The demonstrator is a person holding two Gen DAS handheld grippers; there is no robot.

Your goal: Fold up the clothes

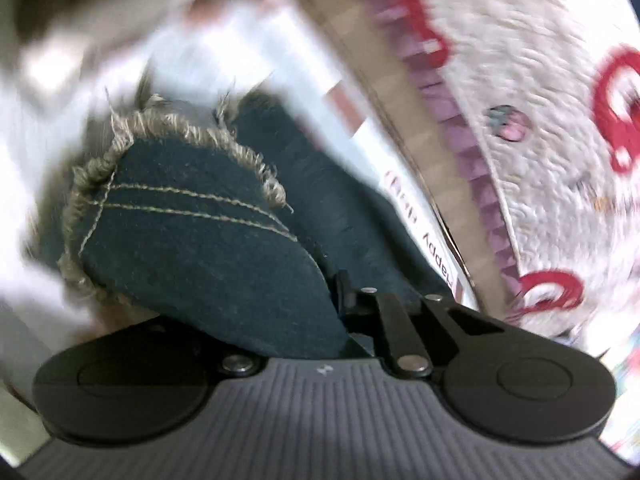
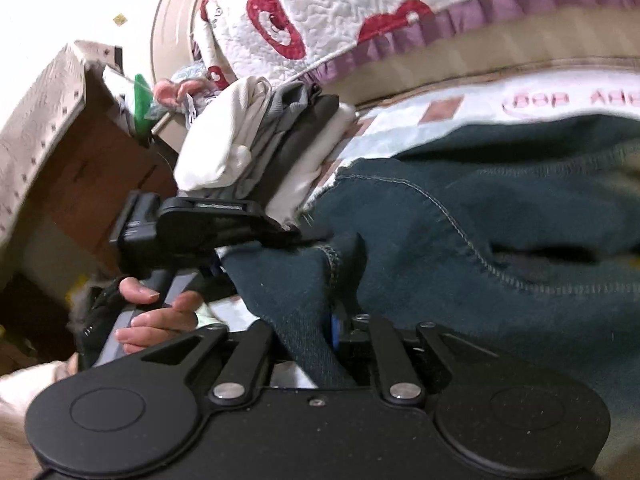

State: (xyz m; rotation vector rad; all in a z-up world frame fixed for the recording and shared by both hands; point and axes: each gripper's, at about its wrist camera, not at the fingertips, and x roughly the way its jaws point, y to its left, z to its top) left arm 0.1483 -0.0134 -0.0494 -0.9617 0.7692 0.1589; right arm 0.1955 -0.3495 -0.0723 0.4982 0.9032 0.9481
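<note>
Dark blue denim shorts with a frayed hem [image 1: 192,216] fill the left wrist view. My left gripper [image 1: 340,296] is shut on the denim, which drapes over it and hides the fingertips. In the right wrist view the denim garment [image 2: 500,216] lies across the bed, with pale stitched seams. My right gripper [image 2: 340,276] is shut on a fold of the denim. The left gripper [image 2: 308,236] shows there too, held by a hand [image 2: 160,312], pinching the same cloth edge close beside my right one.
A quilted white bedspread with red shapes and a purple frill [image 1: 540,120] [image 2: 360,12] covers the bed. A stack of folded white and grey clothes [image 2: 256,140] sits by the denim. A brown cabinet with a lace cover [image 2: 60,140] stands at the left.
</note>
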